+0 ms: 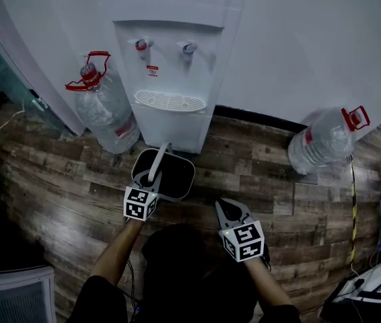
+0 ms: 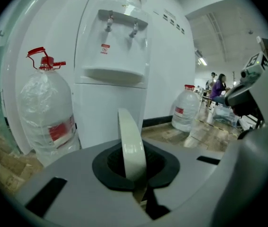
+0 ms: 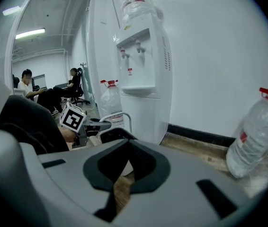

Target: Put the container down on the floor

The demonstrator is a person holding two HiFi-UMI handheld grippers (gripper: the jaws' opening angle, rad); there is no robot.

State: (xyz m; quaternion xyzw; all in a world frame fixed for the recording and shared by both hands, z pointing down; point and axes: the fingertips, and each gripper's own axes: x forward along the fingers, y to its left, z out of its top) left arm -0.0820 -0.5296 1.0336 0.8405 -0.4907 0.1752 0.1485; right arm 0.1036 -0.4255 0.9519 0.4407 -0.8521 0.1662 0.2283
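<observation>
So the left claw (image 1: pixel 151 180) is clenched on the container's (image 1: pixel 177 177) white handle (image 1: pixel 157 163), and the container hangs right in front of the dispenser (image 1: pixel 170 59), low over the wood floor (image 1: pixel 258 173); can't tell if the bottom is touching yet. The right claw (image 1: pixel 231 210) sits off to the side, pinched together with nothing in it. Looks like the set-down step, so next it needs to go straight down till it rests flat, then the handle gets released.
</observation>
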